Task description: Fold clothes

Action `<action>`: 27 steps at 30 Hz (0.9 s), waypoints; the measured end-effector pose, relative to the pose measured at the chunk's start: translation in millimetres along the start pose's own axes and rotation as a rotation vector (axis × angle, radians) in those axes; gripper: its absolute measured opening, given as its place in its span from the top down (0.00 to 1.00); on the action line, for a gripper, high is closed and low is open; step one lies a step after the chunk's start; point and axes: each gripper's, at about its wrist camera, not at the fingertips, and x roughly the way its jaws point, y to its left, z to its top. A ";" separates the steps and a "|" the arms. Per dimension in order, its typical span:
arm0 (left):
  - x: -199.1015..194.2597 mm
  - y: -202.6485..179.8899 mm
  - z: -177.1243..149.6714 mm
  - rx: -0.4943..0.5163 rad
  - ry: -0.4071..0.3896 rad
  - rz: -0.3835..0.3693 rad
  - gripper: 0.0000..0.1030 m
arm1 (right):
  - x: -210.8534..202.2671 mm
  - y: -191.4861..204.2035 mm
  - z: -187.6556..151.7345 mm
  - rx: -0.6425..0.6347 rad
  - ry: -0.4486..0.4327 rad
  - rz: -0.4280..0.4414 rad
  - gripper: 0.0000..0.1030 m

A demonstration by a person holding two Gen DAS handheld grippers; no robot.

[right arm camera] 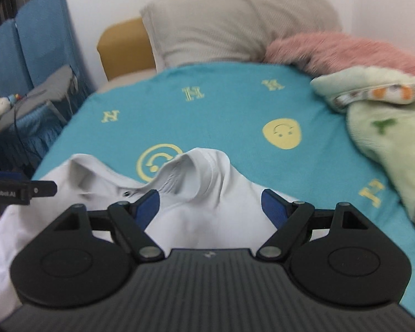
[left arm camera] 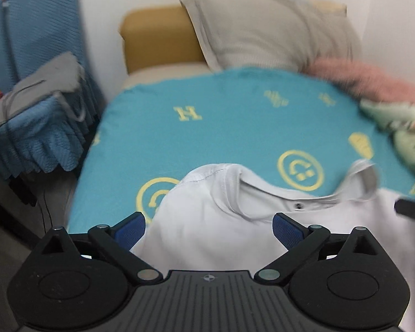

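While the left gripper stands wide over the white shirt on the teal sheet, nothing is gripped | right view: right gripper wide too, shirt collar between its fingers, unpinched.

white shirt lower part hidden behind claw bodies, pink blanket blurred, cut off at edge
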 end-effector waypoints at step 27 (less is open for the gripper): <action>-355.6 10.0 -244.8 -0.048 -0.324 0.036 0.03 | -327.0 38.8 -188.6 0.129 -0.276 0.076 0.20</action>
